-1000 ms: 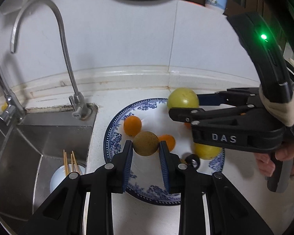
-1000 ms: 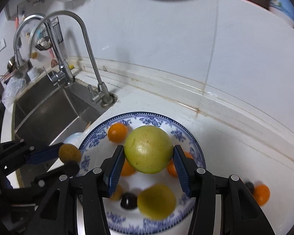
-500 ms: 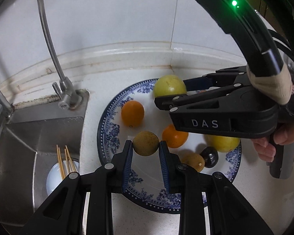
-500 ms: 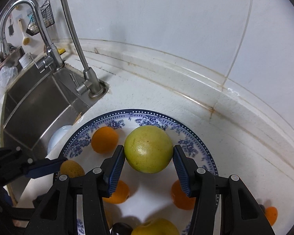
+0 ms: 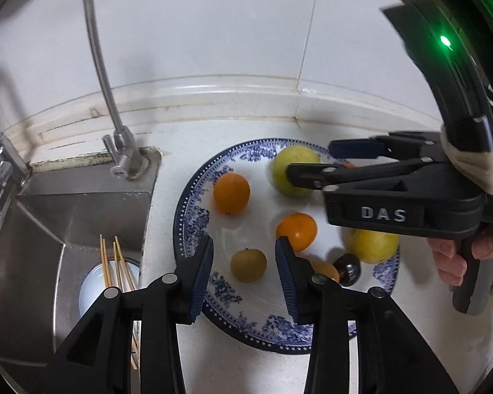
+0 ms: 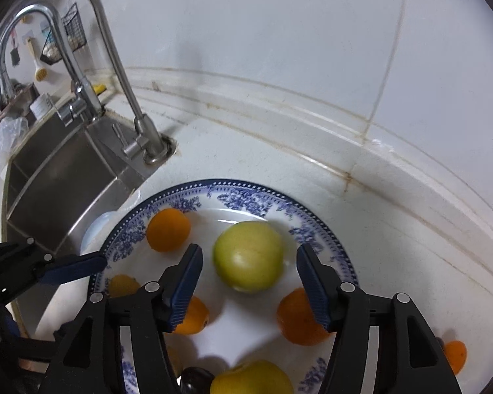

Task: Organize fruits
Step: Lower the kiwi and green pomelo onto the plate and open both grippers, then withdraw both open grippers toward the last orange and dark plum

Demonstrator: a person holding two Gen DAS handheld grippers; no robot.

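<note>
A blue-and-white plate [image 5: 194, 216] [image 6: 246, 193] on the white counter holds several fruits. My left gripper [image 5: 243, 262] is open, its jaws on either side of a small brown fruit [image 5: 248, 265] that lies on the plate. My right gripper [image 6: 249, 269] [image 5: 309, 164] is open around a large green fruit [image 6: 248, 256] [image 5: 289, 170] resting on the plate's far side. Oranges [image 5: 231, 193] [image 5: 296, 231] [image 6: 168, 229] [image 6: 300, 317], a yellow fruit [image 5: 373, 246] [image 6: 251, 377] and a dark fruit [image 5: 347, 267] also lie on the plate.
A steel sink [image 5: 49, 229] with a faucet [image 5: 95, 49] lies left of the plate; a white bowl with chopsticks [image 5: 111, 269] sits in it. A tiled wall stands close behind. One orange [image 6: 455, 354] lies on the counter right of the plate.
Both grippers lowered to the plate and opened. The brown fruit left my left gripper and the green fruit left my right gripper; both now rest on the plate.
</note>
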